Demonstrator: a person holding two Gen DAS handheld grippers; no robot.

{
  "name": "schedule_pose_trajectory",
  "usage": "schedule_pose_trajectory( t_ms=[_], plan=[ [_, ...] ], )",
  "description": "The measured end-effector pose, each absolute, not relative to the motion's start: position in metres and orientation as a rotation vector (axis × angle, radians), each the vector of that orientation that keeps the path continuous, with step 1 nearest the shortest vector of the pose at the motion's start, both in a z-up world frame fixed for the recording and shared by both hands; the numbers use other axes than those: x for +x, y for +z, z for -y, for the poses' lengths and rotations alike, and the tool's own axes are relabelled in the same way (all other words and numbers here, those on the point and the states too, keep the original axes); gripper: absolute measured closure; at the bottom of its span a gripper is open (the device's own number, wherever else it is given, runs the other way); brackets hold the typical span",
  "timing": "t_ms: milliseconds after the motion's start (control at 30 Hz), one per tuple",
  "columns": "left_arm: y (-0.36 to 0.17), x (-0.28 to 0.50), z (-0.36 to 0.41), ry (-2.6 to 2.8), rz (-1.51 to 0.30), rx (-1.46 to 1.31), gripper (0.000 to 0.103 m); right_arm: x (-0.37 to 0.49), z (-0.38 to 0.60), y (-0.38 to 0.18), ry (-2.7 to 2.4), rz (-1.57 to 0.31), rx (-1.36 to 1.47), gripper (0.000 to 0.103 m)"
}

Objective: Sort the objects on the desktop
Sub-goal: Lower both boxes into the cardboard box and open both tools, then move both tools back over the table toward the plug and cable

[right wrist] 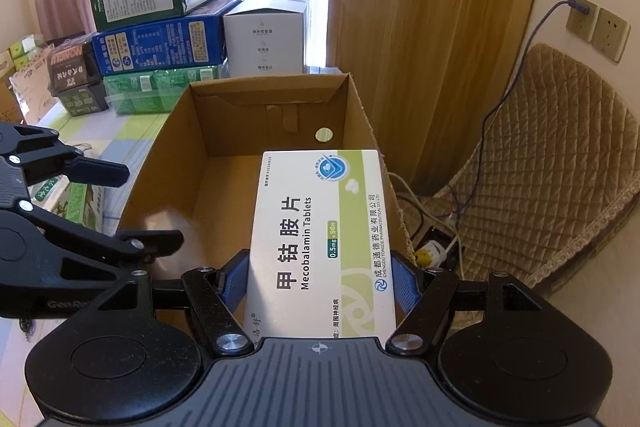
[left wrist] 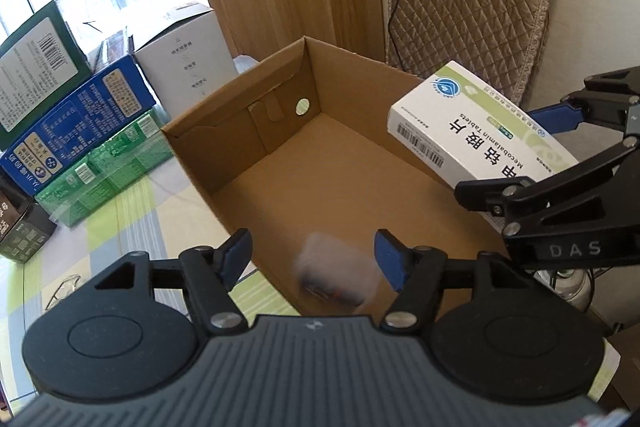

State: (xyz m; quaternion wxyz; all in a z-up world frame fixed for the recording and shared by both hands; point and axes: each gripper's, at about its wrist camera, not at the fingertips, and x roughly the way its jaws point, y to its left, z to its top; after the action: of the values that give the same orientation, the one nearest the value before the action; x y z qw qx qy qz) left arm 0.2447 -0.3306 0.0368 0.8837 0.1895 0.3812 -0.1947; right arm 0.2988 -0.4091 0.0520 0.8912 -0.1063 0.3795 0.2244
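Note:
An open cardboard box [left wrist: 224, 147] stands on the table; it also shows in the right wrist view [right wrist: 176, 155]. My left gripper [left wrist: 312, 261] is open over the box's near end. A small blurred packet [left wrist: 336, 277] is in the air between and below its fingers, inside the box; it shows as a pale blur in the right wrist view [right wrist: 168, 231]. My right gripper [right wrist: 320, 281] is shut on a white and green Mecobalamin tablet box [right wrist: 320, 227], held above the cardboard box's right side. That tablet box shows in the left wrist view [left wrist: 480, 131].
Stacked product boxes stand at the table's far left: green [left wrist: 36, 67], blue [left wrist: 80, 123], clear green [left wrist: 104, 171] and white [left wrist: 188, 55]. A quilted chair [right wrist: 560, 163] and a power strip with cables [right wrist: 432, 251] lie right of the table. A checked cloth [left wrist: 132, 223] covers the table.

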Motion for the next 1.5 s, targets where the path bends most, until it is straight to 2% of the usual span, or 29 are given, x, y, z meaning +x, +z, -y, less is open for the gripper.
schedule_pose_trajectory(
  t_ms=[467,500,533,600,867,1033,1500],
  plan=[
    [0.049,0.235,0.278,-0.312,-0.767,0.352,0.035,0.306,0.394,0.044,0.495,-0.803,-0.165,0.035],
    [0.050,0.233,0.273,-0.306,-0.769,0.347,0.034,0.307,0.394,0.044,0.494,-0.808,-0.151,0.033],
    [0.050,0.232,0.269,-0.299,-0.770,0.342,0.033,0.307,0.393,0.043,0.488,-0.816,-0.145,0.026],
    [0.050,0.228,0.262,-0.286,-0.771,0.333,0.030,0.304,0.391,0.044,0.489,-0.813,-0.147,0.018],
    [0.051,0.204,0.239,-0.240,-0.778,0.338,0.025,0.278,0.388,0.049,0.501,-0.804,-0.157,0.015],
    [0.049,0.181,0.217,-0.183,-0.798,0.366,0.022,0.248,0.374,0.058,0.539,-0.778,-0.187,0.008],
    [0.024,0.109,0.101,0.028,-0.933,0.402,0.019,0.162,0.283,0.070,0.743,-0.721,-0.294,0.002]
  ],
)
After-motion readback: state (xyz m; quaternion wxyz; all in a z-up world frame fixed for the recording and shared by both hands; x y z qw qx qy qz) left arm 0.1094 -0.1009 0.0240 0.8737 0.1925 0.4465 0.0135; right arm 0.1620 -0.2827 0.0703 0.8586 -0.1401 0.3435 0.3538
